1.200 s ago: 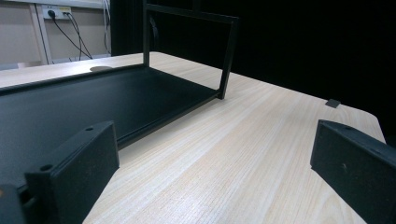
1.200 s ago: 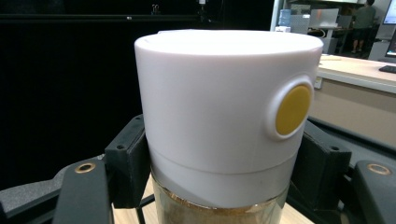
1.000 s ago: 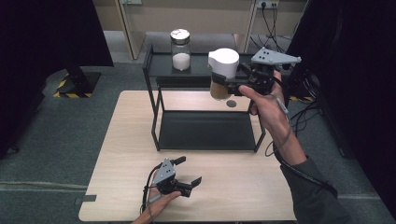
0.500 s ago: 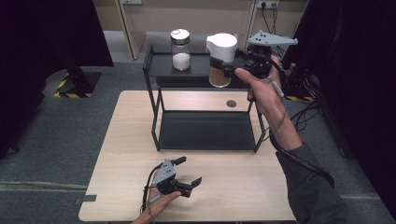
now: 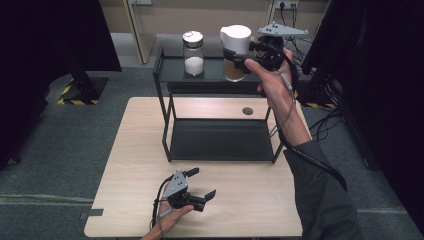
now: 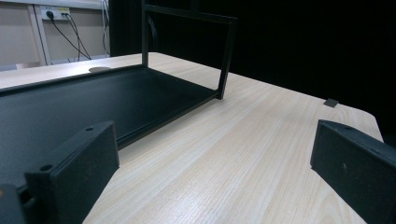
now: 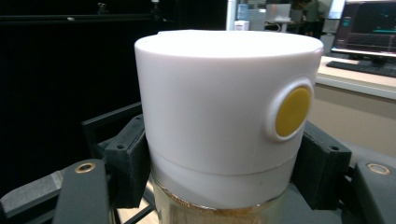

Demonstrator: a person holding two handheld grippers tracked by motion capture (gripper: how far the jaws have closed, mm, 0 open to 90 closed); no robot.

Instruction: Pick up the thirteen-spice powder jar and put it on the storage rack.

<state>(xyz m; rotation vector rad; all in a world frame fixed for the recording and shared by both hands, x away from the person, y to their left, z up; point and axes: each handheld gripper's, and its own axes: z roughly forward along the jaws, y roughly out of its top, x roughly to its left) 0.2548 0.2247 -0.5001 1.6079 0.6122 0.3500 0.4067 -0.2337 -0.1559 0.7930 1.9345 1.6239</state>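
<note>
A jar with a tall white lid (image 5: 235,52) and brown contents is held over the right part of the black rack's top shelf (image 5: 215,75). My right gripper (image 5: 246,59) is shut on the jar just under the lid, which has a yellow button (image 7: 292,112) on its side in the right gripper view. Whether the jar's base touches the shelf I cannot tell. A second jar with a metal lid and white powder (image 5: 193,52) stands on the shelf to its left. My left gripper (image 5: 201,182) rests low over the table's front, open, nothing between its pads (image 6: 74,172).
The black two-level rack has a lower tray (image 5: 220,140) on the wooden table (image 5: 135,165). A grey round cap (image 5: 247,111) sits in the tabletop behind the tray. Dark panels stand left and right, and cables (image 5: 330,125) lie on the floor at the right.
My right gripper has carried the white-lidded jar away from me and leftward, from above the table's back edge to over the rack's top shelf. The left gripper stayed put.
</note>
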